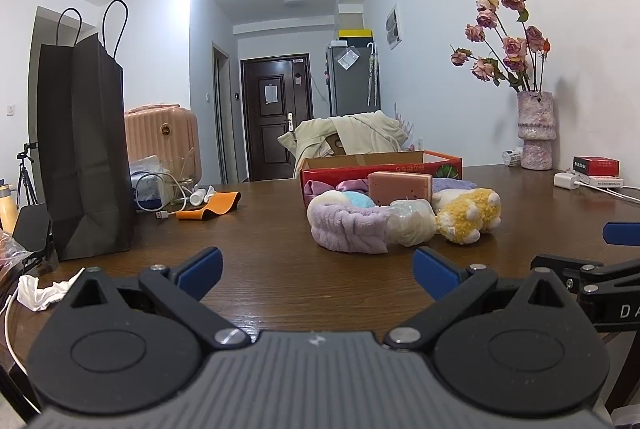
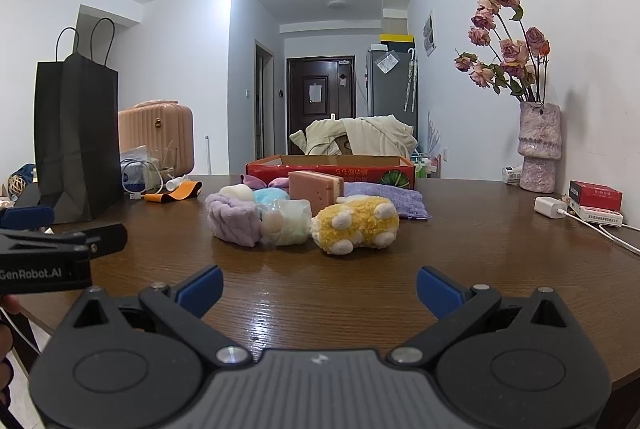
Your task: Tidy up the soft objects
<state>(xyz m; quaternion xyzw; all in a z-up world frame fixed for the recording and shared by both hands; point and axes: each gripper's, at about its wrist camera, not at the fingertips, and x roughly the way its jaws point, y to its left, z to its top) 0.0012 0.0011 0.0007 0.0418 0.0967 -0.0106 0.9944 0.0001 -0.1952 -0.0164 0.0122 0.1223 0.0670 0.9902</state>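
A pile of soft things lies mid-table in front of a red cardboard box [image 1: 380, 167] [image 2: 332, 169]: a lilac headband [image 1: 348, 225] [image 2: 234, 221], a yellow plush toy [image 1: 468, 215] [image 2: 356, 225], a bagged pale puff [image 1: 410, 225] [image 2: 286, 225], a blue puff [image 1: 358, 199] [image 2: 270, 195], a pink sponge block [image 1: 400, 187] [image 2: 316, 189] and a purple cloth [image 2: 384, 201]. My left gripper [image 1: 318, 271] is open and empty, short of the pile. My right gripper [image 2: 320, 289] is open and empty, also short of it.
A black paper bag [image 1: 80, 149] [image 2: 76, 137] stands at the left. An orange strap [image 1: 210, 207], cables and a charger [image 2: 550, 207] lie on the wooden table [image 1: 260, 269]. A vase of dried roses [image 1: 536, 129] [image 2: 538, 145] and a red box [image 2: 596, 195] stand at the right wall.
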